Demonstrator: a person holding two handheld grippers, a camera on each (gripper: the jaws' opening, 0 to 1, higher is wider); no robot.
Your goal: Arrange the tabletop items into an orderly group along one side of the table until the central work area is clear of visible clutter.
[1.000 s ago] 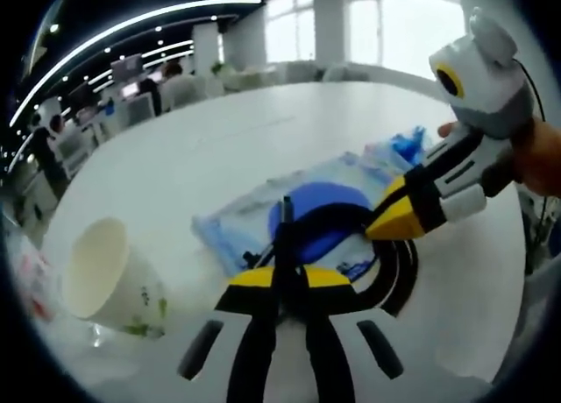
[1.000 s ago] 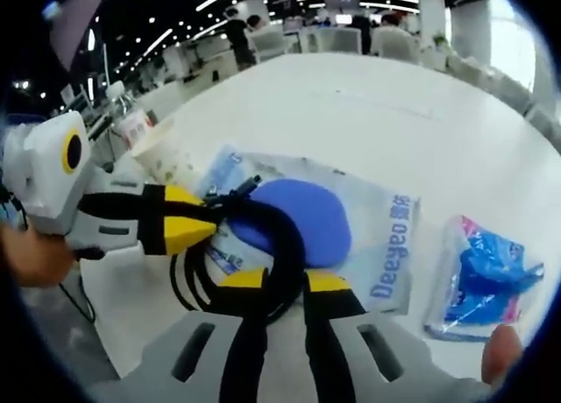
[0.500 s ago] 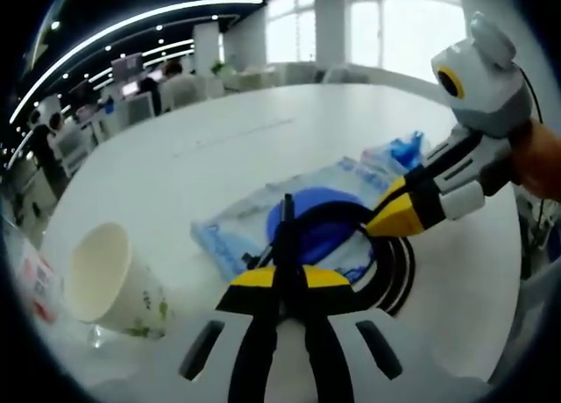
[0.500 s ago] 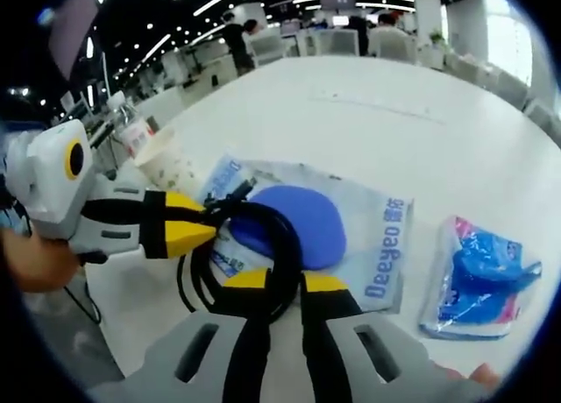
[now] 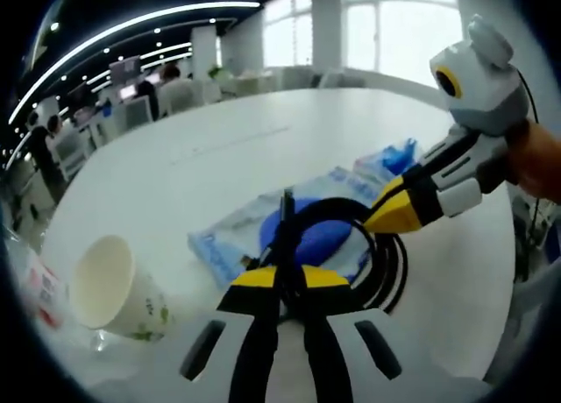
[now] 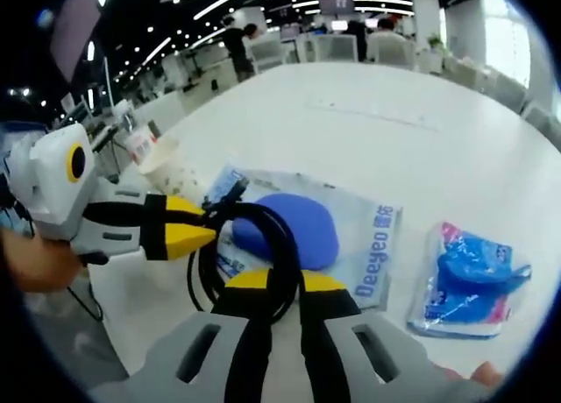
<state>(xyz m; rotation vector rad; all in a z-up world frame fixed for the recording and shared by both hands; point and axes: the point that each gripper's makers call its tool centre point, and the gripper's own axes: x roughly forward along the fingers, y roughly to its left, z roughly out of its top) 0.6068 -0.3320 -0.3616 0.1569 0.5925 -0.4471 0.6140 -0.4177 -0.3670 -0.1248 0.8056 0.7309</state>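
A coiled black cable (image 5: 386, 256) hangs between both grippers, just above a clear packet (image 5: 228, 236) that holds a blue oval pad (image 5: 320, 238). My left gripper (image 5: 283, 273) is shut on the coil's near side. My right gripper (image 5: 370, 226) reaches in from the right and is shut on the coil's top. In the right gripper view, the right gripper (image 6: 279, 277) pinches the cable (image 6: 279, 232), and the left gripper (image 6: 210, 233) holds it from the left. The packet (image 6: 372, 245) with the blue pad (image 6: 298, 228) lies flat on the white table (image 6: 394, 131).
A paper cup (image 5: 110, 289) lies tipped on its side at the table's near left edge, seen also as the cup (image 6: 166, 165). A small blue-and-pink packet (image 6: 469, 280) lies right of the big packet. A hand (image 5: 539, 158) holds the right gripper. Chairs and people stand far behind.
Both grippers keep their hold on the cable. The views have drawn back and up a little, so the coil hangs slightly higher over the packet.
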